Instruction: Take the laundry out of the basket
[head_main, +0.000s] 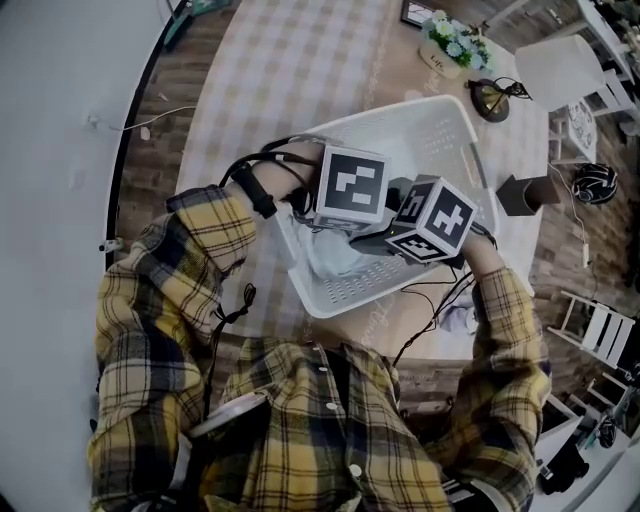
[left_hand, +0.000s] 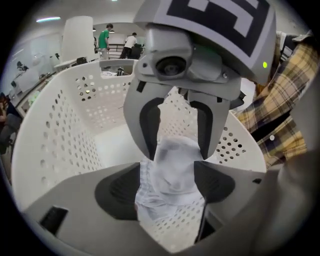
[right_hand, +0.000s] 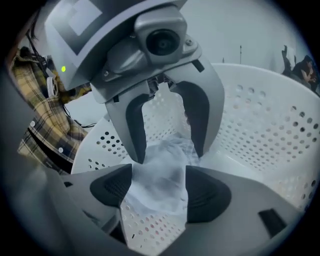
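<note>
A white perforated laundry basket (head_main: 400, 115) stands on the table, and a pale white cloth (head_main: 335, 255) lies crumpled at its near end. Both grippers reach down into the basket, facing each other over the cloth. In the left gripper view, my left gripper (left_hand: 167, 187) is open, its dark pads either side of the cloth (left_hand: 172, 165) without squeezing it. My right gripper (right_hand: 157, 192) is also open, with the same cloth (right_hand: 160, 170) lying between its pads on the basket floor. Their marker cubes hide the jaws in the head view.
The table carries a checked cloth (head_main: 290, 60), a flower pot (head_main: 452, 42), a dark round stand (head_main: 490, 98) and a brown cup (head_main: 525, 195) beyond the basket. A small white piece of cloth (head_main: 460, 318) lies near the front edge. Cables trail from the grippers. A white chair (head_main: 600, 330) stands at the right.
</note>
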